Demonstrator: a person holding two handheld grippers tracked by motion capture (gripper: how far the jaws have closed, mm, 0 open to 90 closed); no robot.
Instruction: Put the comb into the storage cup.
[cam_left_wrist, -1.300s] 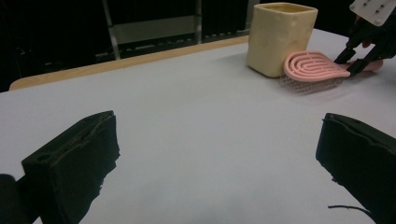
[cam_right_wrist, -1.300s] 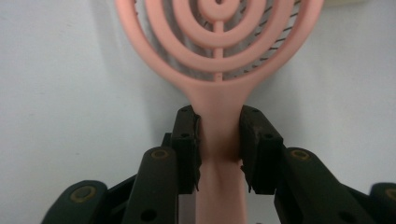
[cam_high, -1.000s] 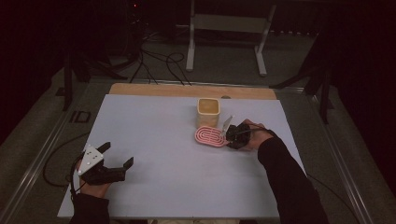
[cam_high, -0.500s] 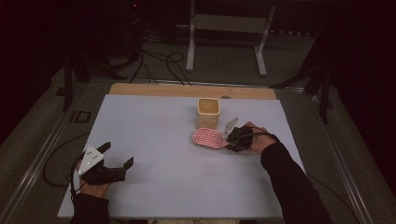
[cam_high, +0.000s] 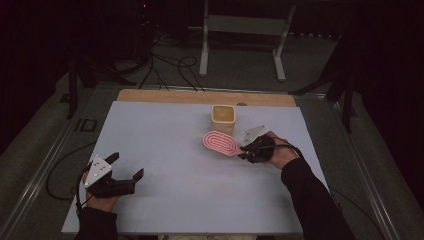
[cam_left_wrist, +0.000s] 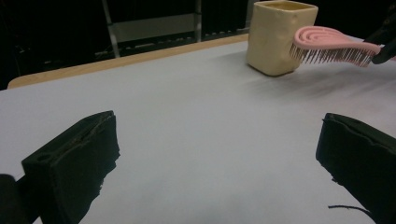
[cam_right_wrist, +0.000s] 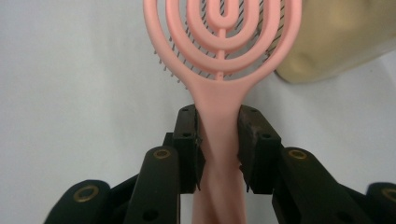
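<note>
Dim room, black all around, and the pale desk (cam_high: 165, 150) catches soft light from above. The high view looks grainy, shadows faint. Close up, the brush (cam_right_wrist: 222, 42) is sharp; the background goes soft.

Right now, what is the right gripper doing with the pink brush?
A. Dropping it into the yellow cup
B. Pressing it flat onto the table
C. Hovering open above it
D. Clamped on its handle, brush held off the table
D: the right gripper has both jaws closed against the handle of the pink brush, and the left gripper view shows its bristles clear of the table.
</note>
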